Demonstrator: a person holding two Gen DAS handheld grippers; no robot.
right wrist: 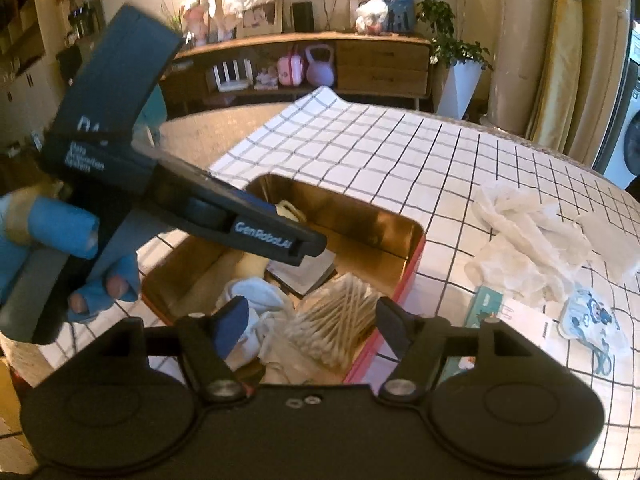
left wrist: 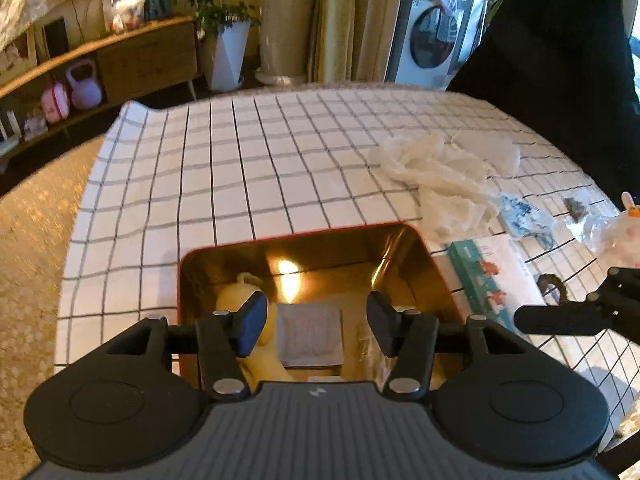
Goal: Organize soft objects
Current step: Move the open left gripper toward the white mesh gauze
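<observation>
A red tin box with a gold inside (left wrist: 404,242) (right wrist: 404,276) stands on the checked tablecloth. In it lie a yellow soft toy (left wrist: 234,294), a flat square packet (left wrist: 311,334), a pack of cotton swabs (right wrist: 332,322) and a white sock (right wrist: 256,300). My left gripper (left wrist: 316,320) is open and empty, hovering over the box; it also shows in the right wrist view (right wrist: 308,246). My right gripper (right wrist: 308,326) is open and empty above the box's near end. A crumpled white cloth (left wrist: 440,164) (right wrist: 528,236) lies on the table to the right of the box.
A teal-edged white carton (left wrist: 492,276) (right wrist: 516,312) lies beside the box. A blue-printed plastic pouch (right wrist: 592,320) and small wrapped items (left wrist: 612,228) lie at the right. A wooden sideboard (right wrist: 360,60), a potted plant (left wrist: 228,48) and a washing machine (left wrist: 432,40) stand beyond the table.
</observation>
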